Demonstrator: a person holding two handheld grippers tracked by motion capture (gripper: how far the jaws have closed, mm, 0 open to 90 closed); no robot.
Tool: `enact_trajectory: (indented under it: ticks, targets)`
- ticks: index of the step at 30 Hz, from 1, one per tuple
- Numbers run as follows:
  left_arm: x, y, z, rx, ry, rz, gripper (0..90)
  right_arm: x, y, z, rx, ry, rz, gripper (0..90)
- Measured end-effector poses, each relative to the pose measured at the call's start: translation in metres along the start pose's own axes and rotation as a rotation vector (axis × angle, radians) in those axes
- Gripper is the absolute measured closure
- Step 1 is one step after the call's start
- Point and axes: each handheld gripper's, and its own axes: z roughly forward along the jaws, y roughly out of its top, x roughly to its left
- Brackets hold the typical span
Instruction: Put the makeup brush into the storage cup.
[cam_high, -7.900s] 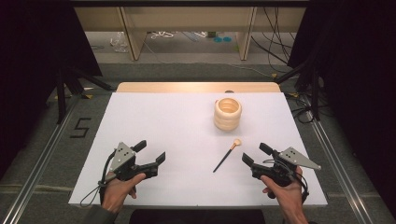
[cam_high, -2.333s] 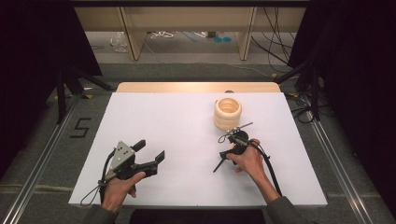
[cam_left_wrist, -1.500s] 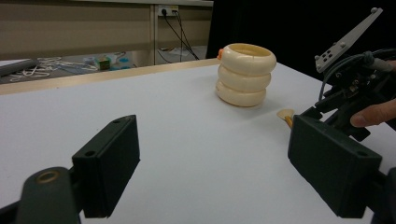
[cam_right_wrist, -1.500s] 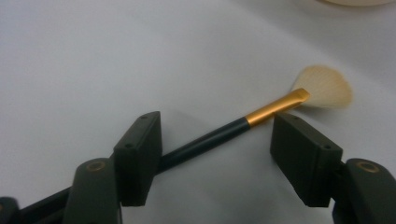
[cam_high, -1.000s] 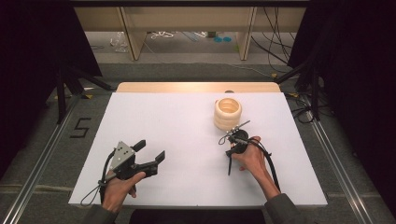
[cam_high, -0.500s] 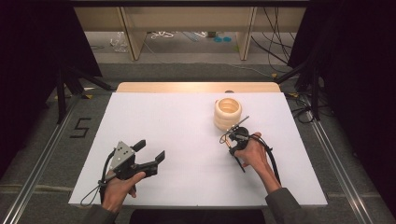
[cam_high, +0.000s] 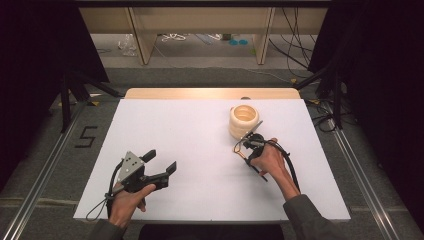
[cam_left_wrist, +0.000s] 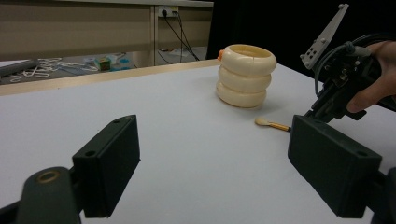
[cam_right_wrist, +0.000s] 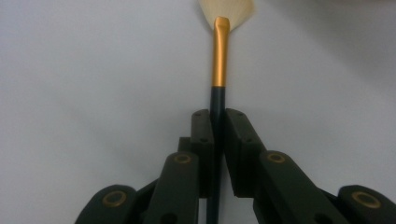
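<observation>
Right fingers: just closed tight on the dark handle of the brush, nothing else between them.
Left fingers: spread wide, empty, resting low over the table.
Brush: pinched between the right fingers, bristles pointing ahead of them, toward the holder.
Holder: just beyond the right fingers, upright.
Risk: thin handle could pivot or slip in the pinch; lifting crooked may knock the holder.

On the table the ringed pot stands far back on the right, the brush lies just in front of it in the right tool, and the left tool sits well apart at the near left.
</observation>
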Motion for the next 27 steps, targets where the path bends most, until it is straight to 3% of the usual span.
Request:
enact_trajectory:
  ticks: [5, 16, 20, 27]
  targets:
    - [0.0, 0.0, 0.0, -0.001, -0.001, 0.001, 16.5, 0.001, 0.004, -0.001, 0.046, 0.01, 0.004, 83.2]
    - [0.0, 0.0, 0.001, 0.001, -0.003, 0.001, 16.5, 0.0, 0.01, -0.001, 0.09, 0.019, -0.021, 83.4]
    - [0.0, 0.0, 0.001, 0.001, -0.003, 0.0, 16.5, -0.001, 0.011, 0.0, 0.087, 0.01, -0.046, 83.4]
    - [-0.001, 0.0, 0.001, 0.005, -0.003, 0.003, 16.6, 0.0, 0.011, -0.001, 0.082, 0.014, -0.048, 83.5]
